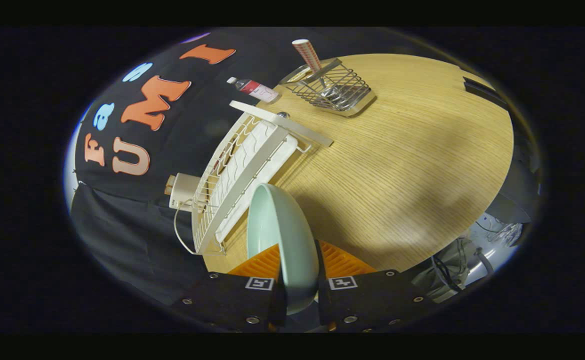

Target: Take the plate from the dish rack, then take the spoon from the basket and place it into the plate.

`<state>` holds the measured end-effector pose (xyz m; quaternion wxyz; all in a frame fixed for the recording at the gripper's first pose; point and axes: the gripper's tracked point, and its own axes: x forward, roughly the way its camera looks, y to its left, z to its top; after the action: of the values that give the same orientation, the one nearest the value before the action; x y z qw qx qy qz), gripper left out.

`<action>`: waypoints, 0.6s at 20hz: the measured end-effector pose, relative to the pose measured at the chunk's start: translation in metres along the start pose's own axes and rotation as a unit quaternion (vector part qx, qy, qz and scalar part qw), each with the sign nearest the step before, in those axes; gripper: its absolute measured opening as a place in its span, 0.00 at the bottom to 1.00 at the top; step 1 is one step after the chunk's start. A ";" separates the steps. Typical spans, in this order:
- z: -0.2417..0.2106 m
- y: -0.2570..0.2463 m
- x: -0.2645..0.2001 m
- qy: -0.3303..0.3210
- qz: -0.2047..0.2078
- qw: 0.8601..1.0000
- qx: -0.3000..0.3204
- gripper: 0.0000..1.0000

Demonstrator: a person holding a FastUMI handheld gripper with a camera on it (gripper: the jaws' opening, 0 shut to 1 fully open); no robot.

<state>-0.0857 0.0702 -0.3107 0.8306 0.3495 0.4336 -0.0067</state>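
Gripping a pale green plate (284, 235) edge-on, gripper (300, 280) rolled sideways above the wooden table (412, 165), both orange fingers (259, 262) pressed on the rim. White dish rack (242, 175) just beside the plate. Wire basket (335, 90) well beyond, spoon (308, 55) handle standing up from it; bottle (254, 89) lying nearby.

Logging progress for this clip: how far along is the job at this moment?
Done: the pale green plate is out of the white dish rack. In hand: the gripper is shut on its rim, holding it on edge above the wooden table. Left: set it down, then move the spoon from the wire basket into it.
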 end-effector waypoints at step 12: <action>0.045 -0.034 -0.033 -0.055 -0.057 0.992 -0.097 0.64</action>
<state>-0.0845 0.0079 -0.2895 0.8815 0.2409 0.4049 -0.0312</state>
